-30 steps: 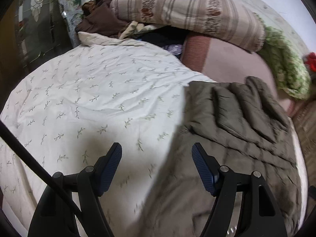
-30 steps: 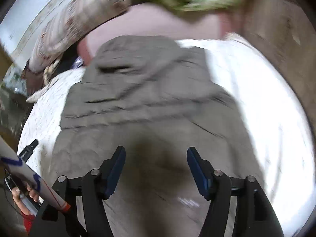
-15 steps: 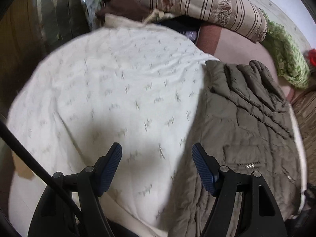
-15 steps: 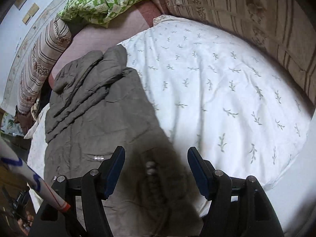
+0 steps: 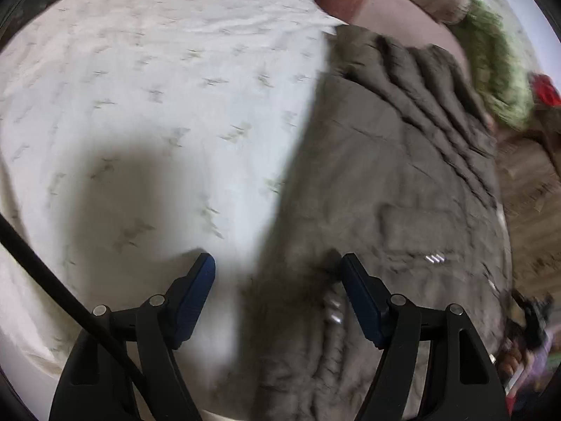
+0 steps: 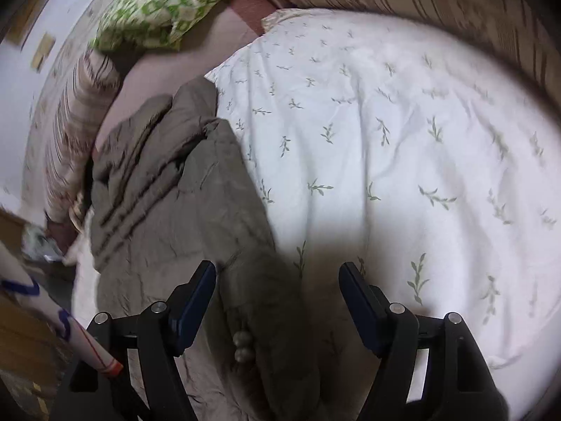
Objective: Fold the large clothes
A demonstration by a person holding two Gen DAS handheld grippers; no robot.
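Observation:
A grey-brown quilted jacket (image 5: 392, 189) lies flat on a white leaf-print duvet (image 5: 147, 98), its folded sleeve at the far end. My left gripper (image 5: 278, 280) is open and empty, low over the jacket's near left edge. In the right wrist view the jacket (image 6: 182, 210) lies left of centre on the duvet (image 6: 403, 147). My right gripper (image 6: 277, 284) is open and empty, its jaws astride the jacket's near right edge, where a cord with beads (image 6: 242, 345) shows.
A striped bolster (image 6: 75, 133) and a green patterned pillow (image 6: 164, 7) lie at the head of the bed. A striped fabric surface (image 6: 455, 3) borders the duvet on the right. A white roll with blue marks (image 6: 59, 326) sits at lower left.
Both grippers have dropped lower and closer to the jacket's near hem. The left one shifted right toward the jacket's edge. Both stayed open.

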